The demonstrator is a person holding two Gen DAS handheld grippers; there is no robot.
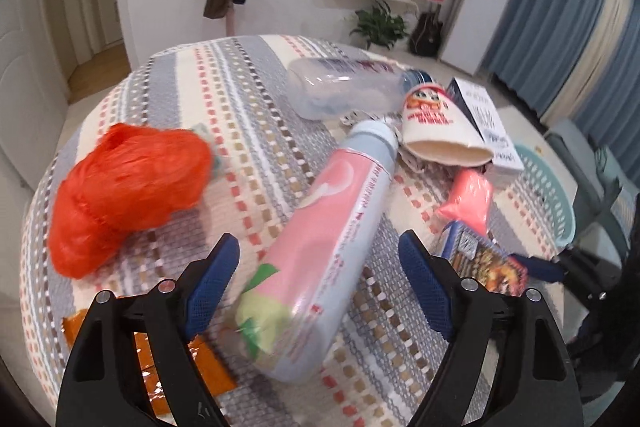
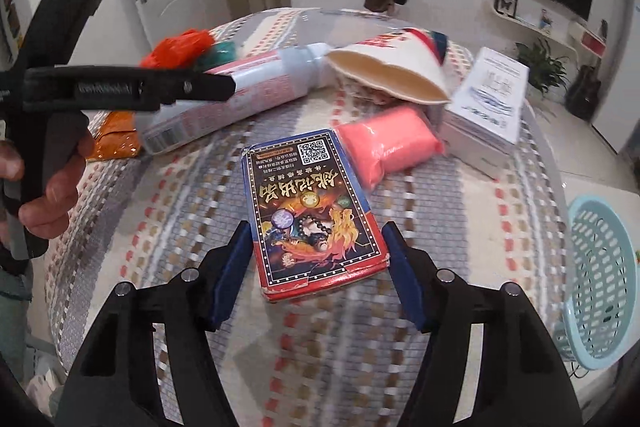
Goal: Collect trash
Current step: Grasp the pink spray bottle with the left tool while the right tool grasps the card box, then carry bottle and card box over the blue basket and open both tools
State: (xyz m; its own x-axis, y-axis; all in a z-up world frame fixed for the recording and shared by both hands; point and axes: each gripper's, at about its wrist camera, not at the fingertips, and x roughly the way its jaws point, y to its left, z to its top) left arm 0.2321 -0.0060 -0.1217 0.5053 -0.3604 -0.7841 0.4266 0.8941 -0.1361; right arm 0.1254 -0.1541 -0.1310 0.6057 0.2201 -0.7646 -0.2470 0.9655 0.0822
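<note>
A pink and pale blue bottle (image 1: 320, 227) lies on the striped tablecloth (image 1: 240, 115). My left gripper (image 1: 319, 253) straddles its lower half, open, with a gap on each side of the bottle. A red and blue printed card box (image 2: 312, 211) lies flat nearer the table's edge. My right gripper (image 2: 317, 239) has a blue pad against each long side of it, and the box rests on the cloth. In the right wrist view the left gripper (image 2: 224, 87) reaches over the bottle (image 2: 240, 91), held by a hand (image 2: 52, 187).
Around them lie an orange plastic bag (image 1: 128, 187), a clear bottle (image 1: 344, 87), a squashed paper cup (image 1: 436, 127), a white box (image 2: 488, 99), a pink packet (image 2: 388, 143) and an orange wrapper (image 1: 180, 359). A pale blue basket (image 2: 600, 267) stands beyond the table's right edge.
</note>
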